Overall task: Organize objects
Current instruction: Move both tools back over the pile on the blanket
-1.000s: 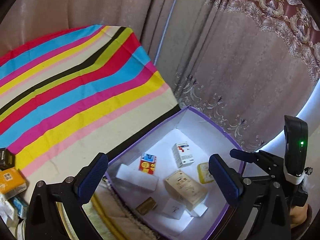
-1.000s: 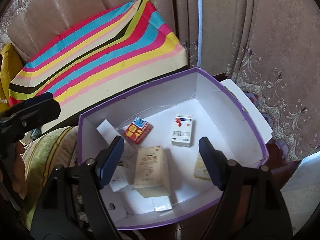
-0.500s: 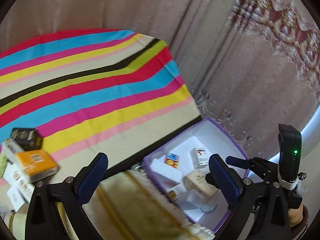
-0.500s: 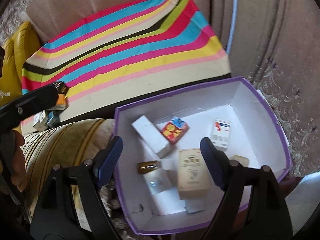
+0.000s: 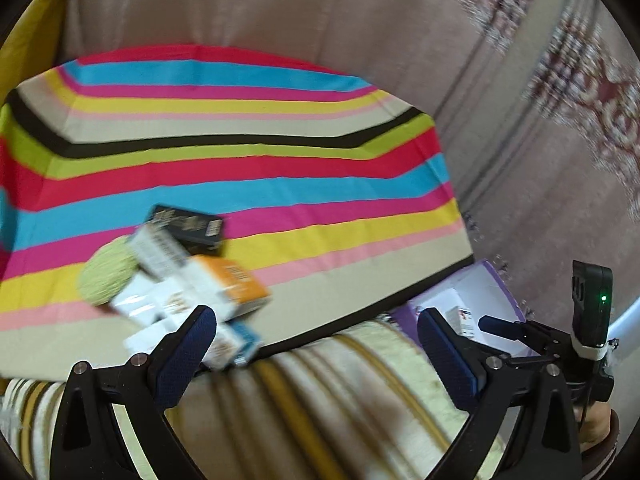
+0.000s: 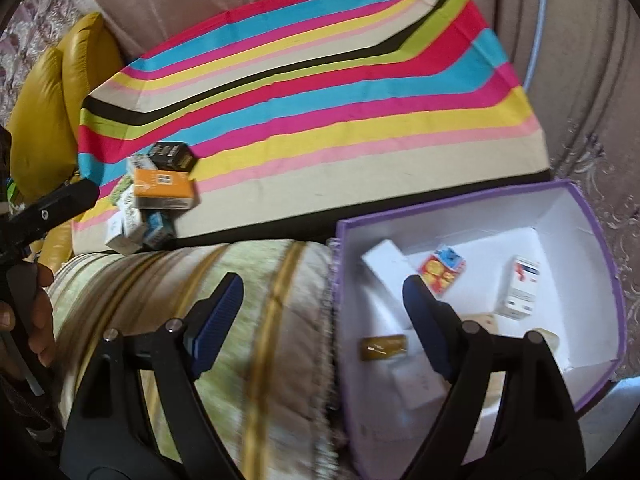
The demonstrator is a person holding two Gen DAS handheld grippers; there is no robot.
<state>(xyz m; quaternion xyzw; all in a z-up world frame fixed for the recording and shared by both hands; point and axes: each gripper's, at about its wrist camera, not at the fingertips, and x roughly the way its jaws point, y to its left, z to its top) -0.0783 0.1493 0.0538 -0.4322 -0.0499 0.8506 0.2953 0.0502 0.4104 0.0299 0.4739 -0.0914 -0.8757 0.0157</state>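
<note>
**Both jaws empty between the pile and the purple box**

Dusty-pink curtains hang behind everything, and in front of them lies the tabletop under a striped cloth (image 6: 320,92) of red, blue, pink, yellow, beige and black bands. Near its front left corner sits a heap of small cardboard boxes (image 6: 154,196): an orange and white carton (image 6: 162,190) on top, a black carton with pale lettering (image 6: 172,156) just behind it and touching it, white and blue-printed ones underneath and in front. In my left view the same heap is blurred, and a round pale-green knitted piece (image 5: 106,276) lies against its left side.

Below the tabletop's edge runs a cream and gold striped cushion (image 6: 240,320), and against its right end stands the open purple-rimmed white box (image 6: 596,240). Inside it I see a long white carton (image 6: 384,260) by the left wall, a red and blue packet (image 6: 442,272), an upright-looking white carton with red and blue print (image 6: 522,292), a small brown bottle (image 6: 384,347) lying flat, and more pale packets partly hidden by my own finger.

My right jaws (image 6: 320,316) are opening, already wide, with nothing between them; they hang over the cushion and the box's left wall. My left jaws (image 5: 316,344) stand wide and hold nothing, above the cushion, with the heap just beyond the left pad. A hand (image 6: 38,320) grips the left tool at the edge of my right view.
</note>
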